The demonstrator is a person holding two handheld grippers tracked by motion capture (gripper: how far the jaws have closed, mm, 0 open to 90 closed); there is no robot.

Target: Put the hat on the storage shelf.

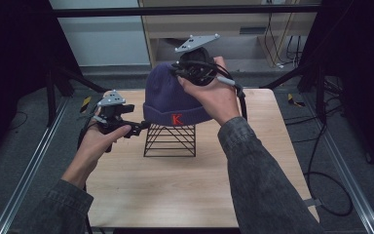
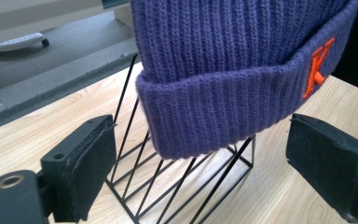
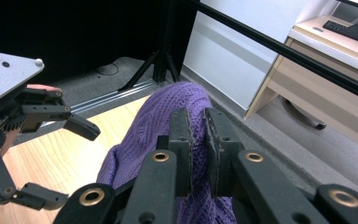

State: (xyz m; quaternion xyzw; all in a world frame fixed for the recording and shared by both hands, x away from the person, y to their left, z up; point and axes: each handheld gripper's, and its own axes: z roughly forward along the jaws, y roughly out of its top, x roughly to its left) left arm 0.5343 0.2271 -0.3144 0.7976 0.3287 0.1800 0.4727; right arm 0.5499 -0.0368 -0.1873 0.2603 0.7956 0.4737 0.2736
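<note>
beanie's crown pinched, cuff edge facing the open tool

right tool [image 3: 196, 140] pinches the purple beanie [image 1: 173, 92] at its crown. left tool [image 2: 200, 163], jaws wide and empty, sits just beside the cuff, nearer it. the beanie sits on the wire stand [image 1: 170, 141] on the desk [image 1: 175, 195].

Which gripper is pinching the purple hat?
The right gripper, up at the top of the purple hat, is shut on the knit. The left gripper is open beside the folded brim.

High view overhead, facing forward-down; gripper views close, sharing purple hat [image 1: 168, 92].
</note>
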